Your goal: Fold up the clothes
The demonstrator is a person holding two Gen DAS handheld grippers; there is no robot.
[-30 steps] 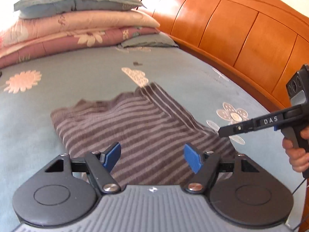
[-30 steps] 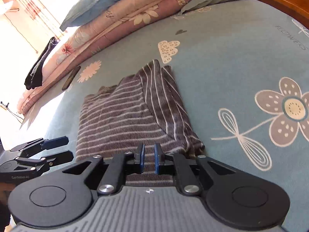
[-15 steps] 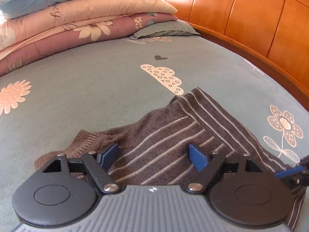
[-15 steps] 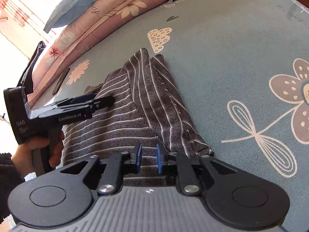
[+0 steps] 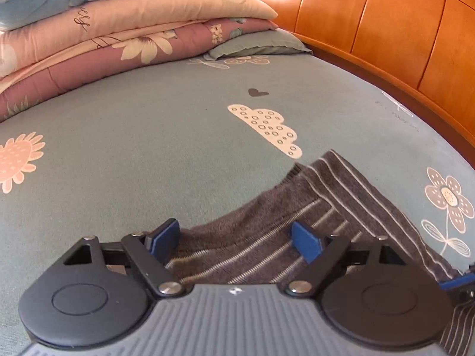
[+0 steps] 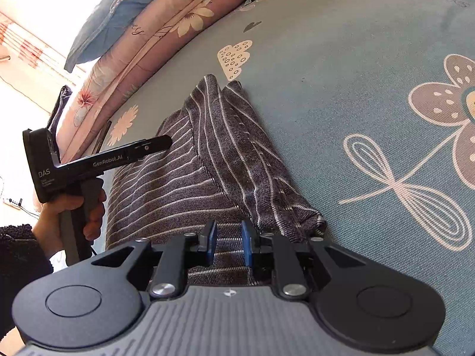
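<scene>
A grey knit garment with thin white stripes (image 5: 297, 216) lies folded on the blue-green bedsheet (image 5: 148, 136). One side panel is laid lengthwise over its right part (image 6: 237, 154). My left gripper (image 5: 236, 238) is open wide, low over the garment's far edge, with nothing between its pads. From the right wrist view, the left gripper (image 6: 157, 145) reaches in from the left, held by a hand (image 6: 89, 207). My right gripper (image 6: 228, 246) sits at the near edge, its pads a narrow gap apart with flat fabric showing between them. Its blue tip (image 5: 458, 281) shows at the right edge.
Stacked quilts and pillows (image 5: 133, 38) line the far side of the bed. An orange wooden headboard (image 5: 386, 20) runs along the right. A slim dark object (image 6: 102, 138) lies by the quilts, and dark clothing (image 6: 59, 103) hangs beyond it.
My left gripper has moved forward and lower, from above the garment's middle to its far edge. The right gripper's pads have parted slightly.
</scene>
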